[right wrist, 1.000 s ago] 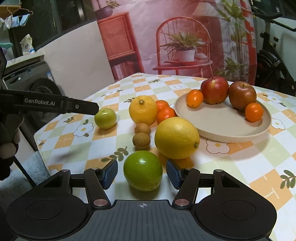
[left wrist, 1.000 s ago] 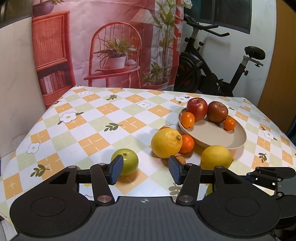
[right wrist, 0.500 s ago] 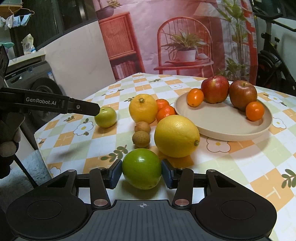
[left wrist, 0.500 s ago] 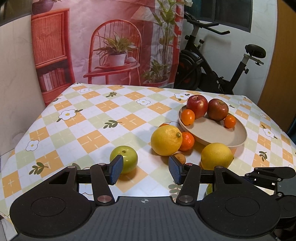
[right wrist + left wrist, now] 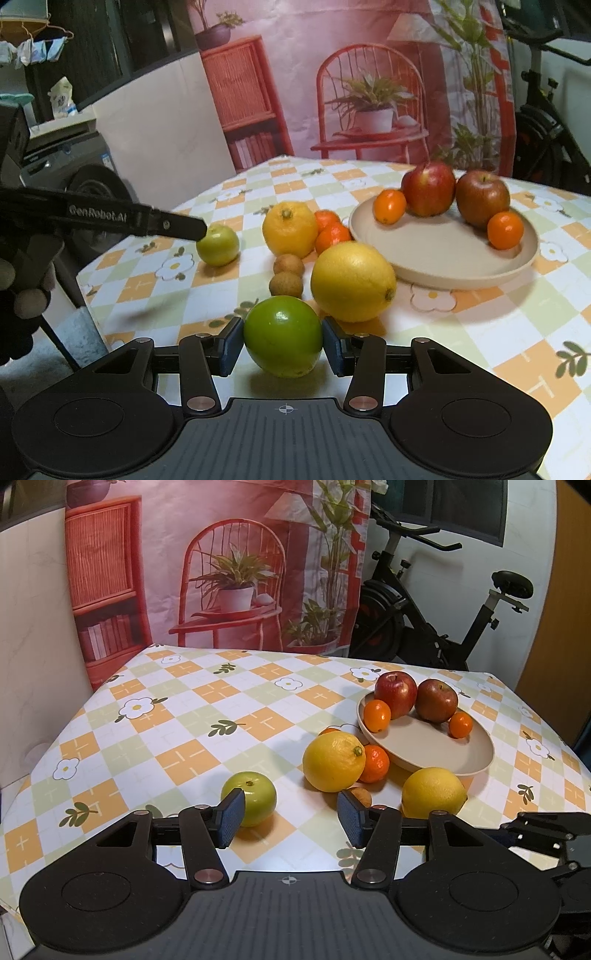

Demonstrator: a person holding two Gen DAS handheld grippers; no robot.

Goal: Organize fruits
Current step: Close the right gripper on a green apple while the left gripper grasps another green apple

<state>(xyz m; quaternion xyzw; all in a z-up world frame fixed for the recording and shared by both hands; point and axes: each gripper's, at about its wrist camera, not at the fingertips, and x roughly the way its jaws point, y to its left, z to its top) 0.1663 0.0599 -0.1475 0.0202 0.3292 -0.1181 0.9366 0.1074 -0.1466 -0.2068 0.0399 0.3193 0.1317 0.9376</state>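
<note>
A checked, flower-printed cloth covers the desk [image 5: 229, 716]; a printed backdrop [image 5: 221, 561] and an exercise bike [image 5: 424, 620] stand behind. Right gripper [image 5: 283, 341] fingers clamp a green fruit [image 5: 282, 334] at the near edge. Left gripper [image 5: 290, 818] fingers are apart and opening, empty, half hiding a brown fruit [image 5: 362, 795].

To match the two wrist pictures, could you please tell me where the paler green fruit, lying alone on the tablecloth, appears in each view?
Left wrist view: the paler green fruit sits low, left of centre, to the left of the stemmed yellow citrus.
Right wrist view: it sits at mid-height on the left, again left of that citrus.
Shared landmark: the beige plate holding two red apples, on the right in both.
</note>
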